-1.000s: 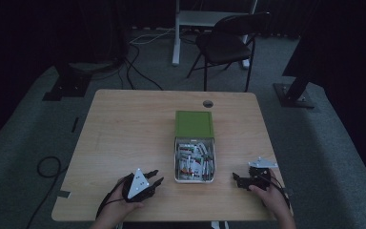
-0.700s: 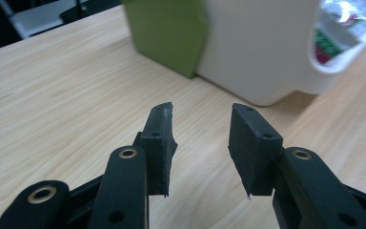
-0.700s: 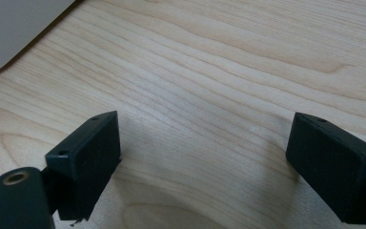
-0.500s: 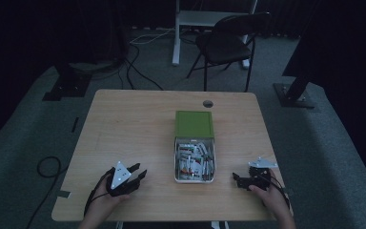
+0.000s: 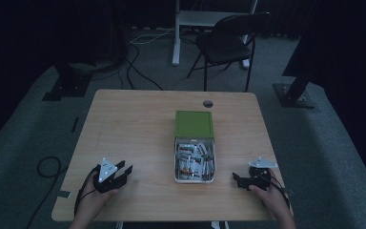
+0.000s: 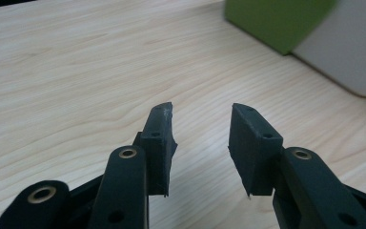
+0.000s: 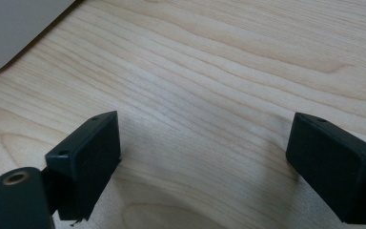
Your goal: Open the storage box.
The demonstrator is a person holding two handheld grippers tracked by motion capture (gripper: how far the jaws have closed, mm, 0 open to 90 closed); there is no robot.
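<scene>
Your left gripper (image 5: 122, 171) rests low on the near left part of the table, its jaws parted with nothing between them; in the left gripper view the same gripper (image 6: 201, 131) shows bare wood in the gap. Your right gripper (image 5: 237, 180) sits at the near right, its jaws spread wider and pointing left toward the middle, and the right gripper view confirms that gripper (image 7: 205, 157) is wide apart and empty above the tabletop.

The table (image 5: 133, 124) is a light wooden top with rounded corners and a small round cable hole (image 5: 208, 103) near its far edge. Beyond it on the grey floor stands a dark folding chair (image 5: 228, 40), with black cables (image 5: 138, 67) trailing to its left.

At the middle of the table, between your two hands, lies the white box (image 5: 194, 178), open and full of small white packets with red and green marks (image 5: 193, 160); I cannot tell what they are. Its green lid (image 5: 194, 124) lies flat on the wood, touching the box's far end. In the left gripper view the lid (image 6: 276, 21) and the box wall (image 6: 348, 52) sit ahead and to the right of your jaws, well apart from them. In the right gripper view a pale corner of the box (image 7: 14, 28) shows at the upper left.
</scene>
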